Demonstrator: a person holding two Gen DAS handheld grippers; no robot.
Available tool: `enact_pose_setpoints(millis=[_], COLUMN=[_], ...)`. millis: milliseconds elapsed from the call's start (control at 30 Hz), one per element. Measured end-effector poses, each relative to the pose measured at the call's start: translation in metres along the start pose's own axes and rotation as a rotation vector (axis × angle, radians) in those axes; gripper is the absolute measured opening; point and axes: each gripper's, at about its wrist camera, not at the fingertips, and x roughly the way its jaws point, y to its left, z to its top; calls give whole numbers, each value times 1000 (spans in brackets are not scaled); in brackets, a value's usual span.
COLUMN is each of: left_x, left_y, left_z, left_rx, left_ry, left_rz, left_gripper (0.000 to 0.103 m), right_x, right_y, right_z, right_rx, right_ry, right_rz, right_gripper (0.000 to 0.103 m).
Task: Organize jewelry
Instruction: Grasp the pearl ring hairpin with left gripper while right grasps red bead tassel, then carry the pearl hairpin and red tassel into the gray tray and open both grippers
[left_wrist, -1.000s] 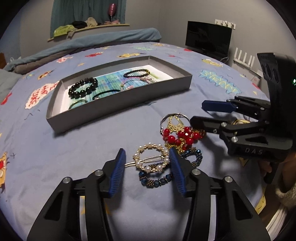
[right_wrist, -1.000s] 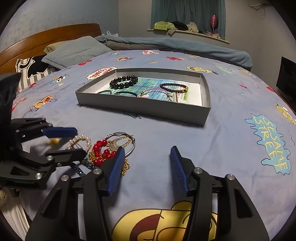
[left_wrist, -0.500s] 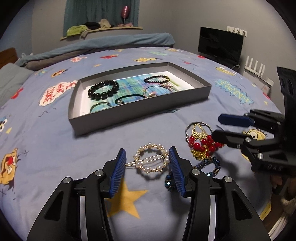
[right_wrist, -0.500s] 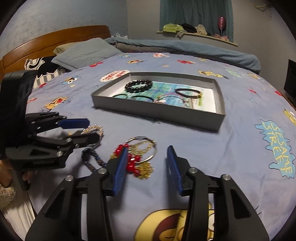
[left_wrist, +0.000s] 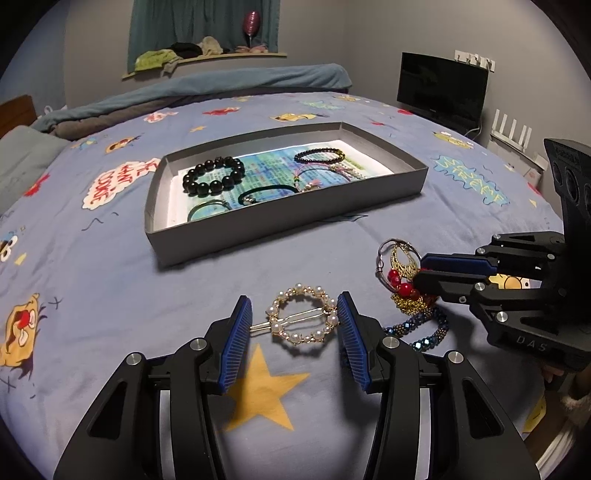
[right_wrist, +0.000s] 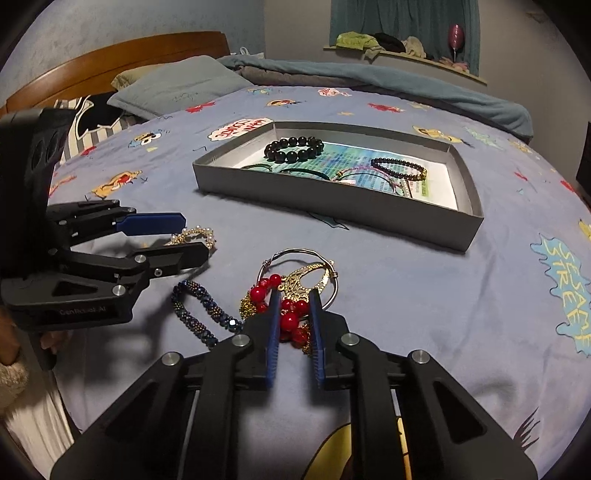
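Note:
My left gripper (left_wrist: 293, 325) is shut on a gold hair clip ringed with pearls (left_wrist: 303, 319), held just above the bedspread. To its right lies a small pile: red beads (right_wrist: 291, 317), a gold filigree earring on a silver hoop (right_wrist: 306, 277) and a dark blue beaded bracelet (right_wrist: 195, 306). My right gripper (right_wrist: 294, 299) is down on the pile, its jaws closing with the red beads pinched between the pads. In the left wrist view the right gripper (left_wrist: 419, 271) shows side-on. Beyond stands a grey tray (left_wrist: 280, 221) holding a black bead bracelet (left_wrist: 214, 181) and several thin bracelets.
Everything rests on a bed with a blue cartoon bedspread (left_wrist: 110, 277). A pillow (right_wrist: 173, 88) and a wooden headboard (right_wrist: 110, 62) lie at the far left. A dark monitor (left_wrist: 441, 92) stands past the bed's right side. A person's hand (right_wrist: 11, 354) holds the left gripper.
The left gripper carried the pearl clip off the pile to the left. The right gripper came in over the pile and closed its jaws around the red beads.

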Motion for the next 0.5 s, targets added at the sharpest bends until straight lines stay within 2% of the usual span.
enact_pose_setpoints(millis=[133, 367, 500], left_x=[-2, -4, -12], left_y=[2, 3, 4], left_z=[1, 3, 12], left_rx=[-1, -4, -10], left_ry=[-7, -15, -40], left_rz=[2, 2, -7], left_gripper=[50, 50, 50], right_x=[-8, -41, -57], right_y=[-2, -13, -18], right_z=[2, 14, 22], right_rx=[13, 53, 68], right_ry=[-33, -170, -220], right_rz=[-4, 23, 27], right_gripper=[13, 13, 13])
